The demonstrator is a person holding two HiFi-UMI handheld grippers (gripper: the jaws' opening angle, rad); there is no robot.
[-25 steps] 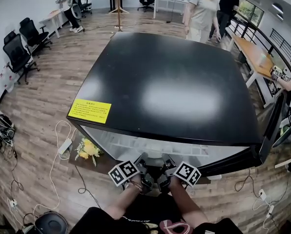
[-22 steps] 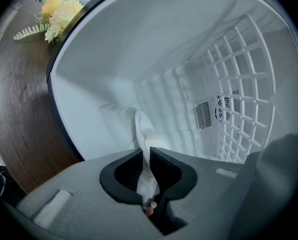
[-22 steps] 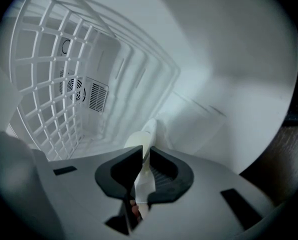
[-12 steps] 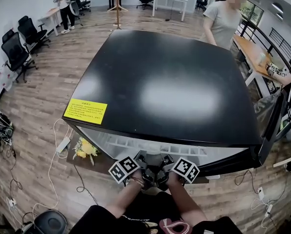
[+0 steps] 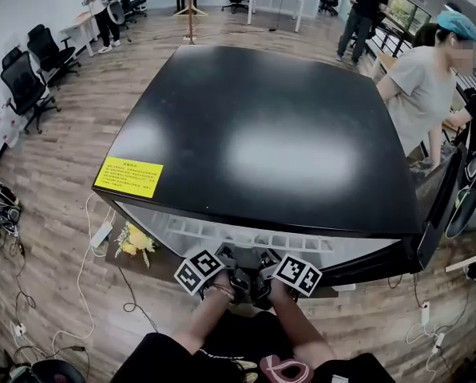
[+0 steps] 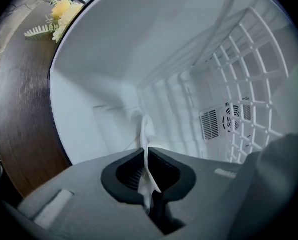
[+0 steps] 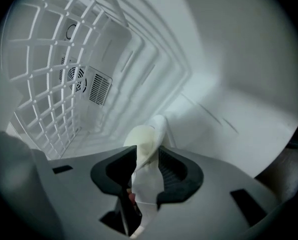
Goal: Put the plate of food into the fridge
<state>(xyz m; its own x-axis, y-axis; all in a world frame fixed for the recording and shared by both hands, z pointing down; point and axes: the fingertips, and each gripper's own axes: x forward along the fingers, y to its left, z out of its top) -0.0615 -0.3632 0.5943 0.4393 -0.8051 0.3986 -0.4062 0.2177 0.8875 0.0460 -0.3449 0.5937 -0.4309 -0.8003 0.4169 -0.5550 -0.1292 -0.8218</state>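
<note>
Seen from above, the fridge [image 5: 270, 134] is a black-topped box with its white inside open toward me. Both grippers reach into that opening side by side. My left gripper [image 5: 236, 282] [image 6: 145, 151] is closing on the thin white rim of the plate [image 6: 145, 134], which is pinched between its pads. The jaws of my right gripper [image 5: 263, 282] [image 7: 148, 154] are opening; the plate's other rim [image 7: 149, 134] still stands between them, with a bit of red food low in the gap. The plate is seen edge-on, so its contents are mostly hidden.
The fridge door [image 5: 442, 214] hangs open at the right. White wire shelving [image 6: 244, 84] [image 7: 54, 59] and a fan vent [image 6: 224, 121] [image 7: 96, 89] line the back. Yellow flowers [image 5: 134, 242] and cables [image 5: 86, 254] lie on the floor at left. A person [image 5: 426, 86] stands by the fridge's right side.
Both grippers have edged slightly forward into the fridge opening. A bystander has walked from behind the fridge to its right side.
</note>
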